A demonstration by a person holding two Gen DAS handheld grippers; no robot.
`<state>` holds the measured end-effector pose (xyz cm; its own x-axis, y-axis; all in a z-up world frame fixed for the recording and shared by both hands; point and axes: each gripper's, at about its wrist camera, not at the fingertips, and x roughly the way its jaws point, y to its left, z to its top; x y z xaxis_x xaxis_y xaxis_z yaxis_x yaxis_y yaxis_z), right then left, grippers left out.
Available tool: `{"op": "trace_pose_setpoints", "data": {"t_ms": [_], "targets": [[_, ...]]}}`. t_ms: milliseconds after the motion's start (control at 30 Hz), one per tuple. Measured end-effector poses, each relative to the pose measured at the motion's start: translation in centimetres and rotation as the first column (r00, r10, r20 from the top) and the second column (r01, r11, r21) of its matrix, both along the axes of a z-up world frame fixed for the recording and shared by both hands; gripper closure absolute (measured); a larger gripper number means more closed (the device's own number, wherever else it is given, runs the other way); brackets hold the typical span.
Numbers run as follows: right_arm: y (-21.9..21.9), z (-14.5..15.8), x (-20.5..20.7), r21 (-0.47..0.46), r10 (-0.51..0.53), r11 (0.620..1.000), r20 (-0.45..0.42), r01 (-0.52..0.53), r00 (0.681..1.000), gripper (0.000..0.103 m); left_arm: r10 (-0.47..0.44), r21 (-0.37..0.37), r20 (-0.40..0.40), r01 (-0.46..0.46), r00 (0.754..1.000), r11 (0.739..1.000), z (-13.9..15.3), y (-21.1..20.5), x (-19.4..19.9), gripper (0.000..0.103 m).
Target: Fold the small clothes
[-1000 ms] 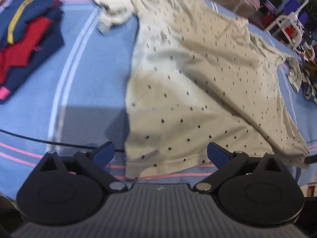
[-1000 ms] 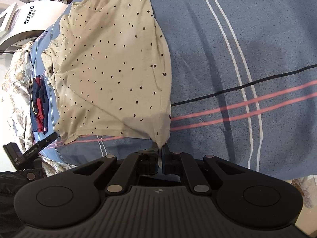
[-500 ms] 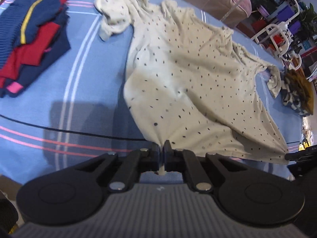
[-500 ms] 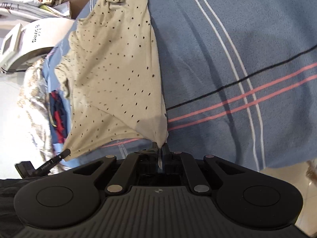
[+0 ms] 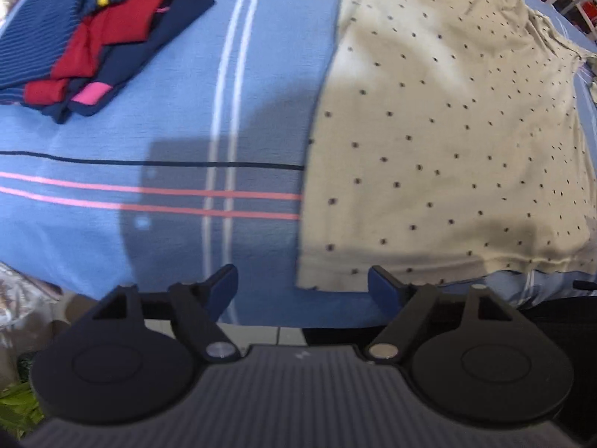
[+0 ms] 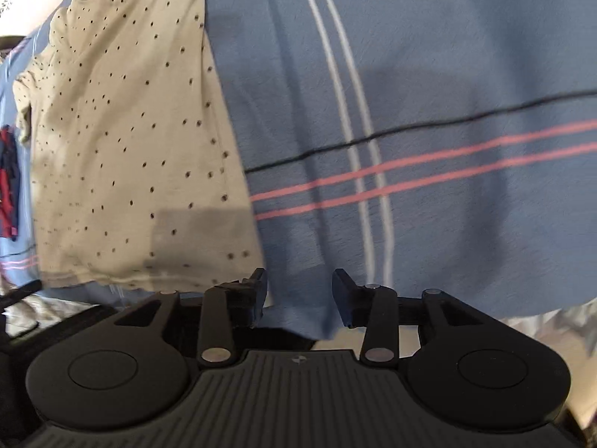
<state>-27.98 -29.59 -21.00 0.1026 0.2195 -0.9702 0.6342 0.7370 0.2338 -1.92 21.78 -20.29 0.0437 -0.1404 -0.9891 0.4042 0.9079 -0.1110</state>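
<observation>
A beige shirt with small dark dots (image 5: 447,142) lies spread flat on the blue striped bedcover (image 5: 156,142), its hem toward me. My left gripper (image 5: 302,283) hovers over the shirt's near left hem corner, jaws opening, with the corner lying loose between them. In the right wrist view the same shirt (image 6: 123,142) fills the left side. My right gripper (image 6: 300,285) sits just right of the shirt's near right hem corner, jaws opening, only bedcover (image 6: 429,74) between them.
A folded pile of navy, red and pink clothes (image 5: 82,33) lies at the far left of the bed. The bed's near edge runs just under both grippers, with floor below. A white chair (image 5: 574,0) stands beyond the bed at far right.
Both grippers were shut on the shirt's hem corners half a second ago and have let go. The shirt now lies flatter and squarer. The left gripper has shifted sideways along the hem.
</observation>
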Motion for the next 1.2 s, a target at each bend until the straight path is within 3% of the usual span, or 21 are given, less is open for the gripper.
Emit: {"op": "trace_pose_setpoints", "data": {"t_ms": [67, 200, 300, 433, 533, 633, 733, 833, 933, 1033, 1067, 1100, 1133, 1167, 1200], "targets": [[-0.8, 1.7, 0.5, -0.068, 0.009, 0.998, 0.052, -0.005, 0.999, 0.034, 0.031, 0.004, 0.053, -0.032, 0.998, 0.999, 1.7, 0.8, 0.6, 0.023], [-3.2, 4.5, 4.1, -0.168, 0.002, 0.985, 0.229, 0.038, 0.974, 0.034, 0.039, -0.090, 0.159, -0.025, 0.986, 0.996, 5.1, -1.5, 4.1, 0.020], [-4.5, 5.2, 9.9, -0.203, 0.057, 0.979, 0.343, 0.015, 0.937, 0.034, -0.030, -0.160, 0.230, 0.068, 0.973, 0.985, 6.3, -6.9, 7.2, 0.018], [-3.9, 6.0, 19.6, -0.308, 0.272, 0.940, 0.423, -0.145, 0.864, 0.033, -0.066, -0.228, 0.269, 0.130, 0.961, 0.965, 5.6, -16.5, 11.4, 0.018], [-3.9, 6.1, 26.0, -0.379, 0.408, 0.891, 0.421, -0.251, 0.810, 0.028, -0.114, -0.201, 0.330, 0.188, 0.937, 0.962, 4.8, -22.6, 14.1, 0.015], [-4.6, 4.7, 30.8, -0.407, 0.473, 0.860, 0.405, -0.309, 0.782, 0.029, -0.206, -0.135, 0.409, 0.282, 0.889, 0.950, 3.9, -27.6, 17.2, 0.015], [-5.7, 2.7, 34.2, -0.418, 0.497, 0.842, 0.357, -0.340, 0.791, 0.045, -0.286, -0.060, 0.478, 0.356, 0.830, 0.933, 3.3, -30.7, 20.5, 0.015], [-7.0, 0.8, 35.9, -0.351, 0.470, 0.868, 0.360, -0.350, 0.806, 0.047, -0.342, -0.005, 0.501, 0.398, 0.795, 0.917, 2.4, -32.8, 23.9, 0.015], [-7.5, -0.4, 36.7, -0.323, 0.451, 0.882, 0.362, -0.344, 0.816, 0.047, -0.377, 0.019, 0.507, 0.427, 0.776, 0.904, 0.9, -34.6, 26.9, 0.015], [-7.2, -1.7, 37.9, -0.314, 0.469, 0.873, 0.327, -0.374, 0.821, 0.049, -0.422, 0.009, 0.452, 0.469, 0.786, 0.883, -1.3, -36.1, 28.8, 0.014], [-7.1, -2.0, 37.9, -0.315, 0.472, 0.870, 0.318, -0.378, 0.822, 0.050, -0.444, 0.029, 0.431, 0.480, 0.786, 0.877, -2.5, -36.5, 29.1, 0.016], [-7.1, -2.1, 38.0, -0.316, 0.470, 0.871, 0.315, -0.376, 0.824, 0.056, -0.453, 0.037, 0.414, 0.483, 0.789, 0.875, -3.3, -36.8, 29.1, 0.029], [-7.2, -2.1, 38.1, -0.318, 0.461, 0.875, 0.312, -0.366, 0.831, 0.075, -0.456, 0.024, 0.389, 0.486, 0.801, 0.874, -4.1, -37.0, 29.2, 0.055], [-7.3, -2.0, 38.1, -0.321, 0.452, 0.877, 0.305, -0.357, 0.838, 0.091, -0.455, -0.003, 0.370, 0.491, 0.810, 0.871, -4.6, -36.8, 28.9, 0.065], [-7.5, -1.8, 37.9, -0.323, 0.442, 0.880, 0.297, -0.347, 0.846, 0.099, -0.457, -0.012, 0.381, 0.498, 0.804, 0.867, -4.6, -36.9, 28.5, 0.076]]}}
